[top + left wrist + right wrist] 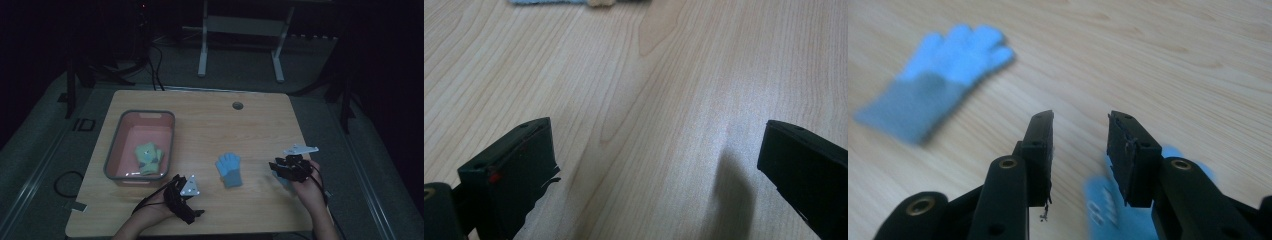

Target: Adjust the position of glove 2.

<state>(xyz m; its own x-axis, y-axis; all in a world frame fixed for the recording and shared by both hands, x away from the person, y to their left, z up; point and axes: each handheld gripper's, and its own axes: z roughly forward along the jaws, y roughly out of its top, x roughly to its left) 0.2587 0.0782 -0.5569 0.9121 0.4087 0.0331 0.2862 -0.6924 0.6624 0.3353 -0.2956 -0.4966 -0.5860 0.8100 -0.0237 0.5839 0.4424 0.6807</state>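
A light blue glove (229,169) lies flat on the wooden table (210,125), fingers pointing away; it is blurred at the upper left of the right gripper view (938,80). A second blue glove (1100,207) lies on the table under my right gripper (1080,125), whose jaws stand apart with nothing between them. In the high view that right gripper (277,169) is right of the first glove, with the second blue glove (283,181) peeking out beneath it. My left gripper (184,197) rests near the front edge. Its jaws (654,160) are wide open over bare wood.
A pink basket (114,150) with a grey rim stands at the table's left and holds a green glove (148,157). A round cable hole (237,105) sits near the far edge. A white desk frame (240,40) stands on the floor beyond the table.
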